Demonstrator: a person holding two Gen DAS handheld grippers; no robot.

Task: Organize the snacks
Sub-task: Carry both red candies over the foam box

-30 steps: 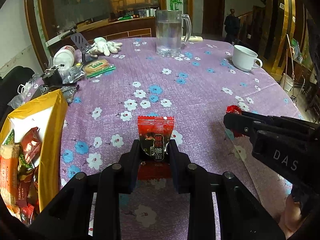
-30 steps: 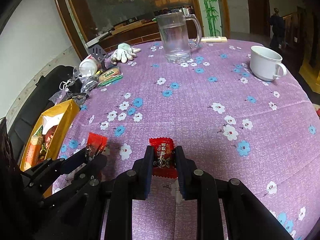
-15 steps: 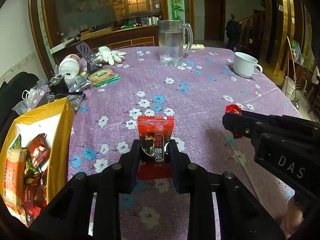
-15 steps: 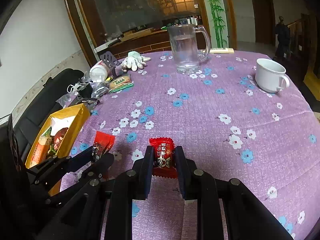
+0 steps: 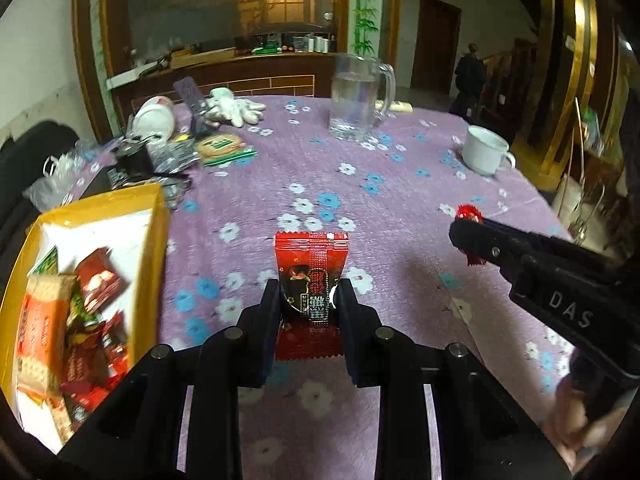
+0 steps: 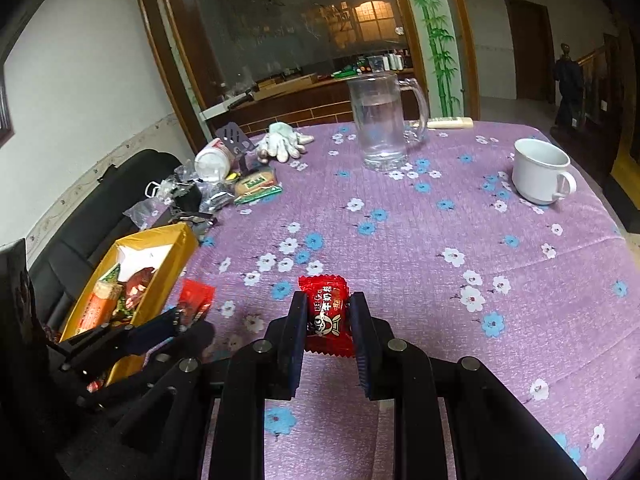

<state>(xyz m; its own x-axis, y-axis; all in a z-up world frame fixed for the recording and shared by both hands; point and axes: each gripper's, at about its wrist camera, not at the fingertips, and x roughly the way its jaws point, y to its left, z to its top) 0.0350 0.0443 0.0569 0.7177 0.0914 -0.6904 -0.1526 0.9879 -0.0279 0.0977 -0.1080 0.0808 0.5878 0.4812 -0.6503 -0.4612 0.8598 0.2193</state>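
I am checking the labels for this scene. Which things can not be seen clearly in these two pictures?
- Left wrist view: lower half of the red snack packet, covered by the left gripper fingers.
- Left wrist view: snacks in the yellow box, blurred and cut by the picture edge.
- Right wrist view: sides of the red candy, hidden by the right gripper.

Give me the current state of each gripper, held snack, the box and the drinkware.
left gripper: shut on tall red packet
right gripper: shut on small red candy
yellow box: open, partly filled with snacks
glass mug: upright, partly filled
white cup: upright
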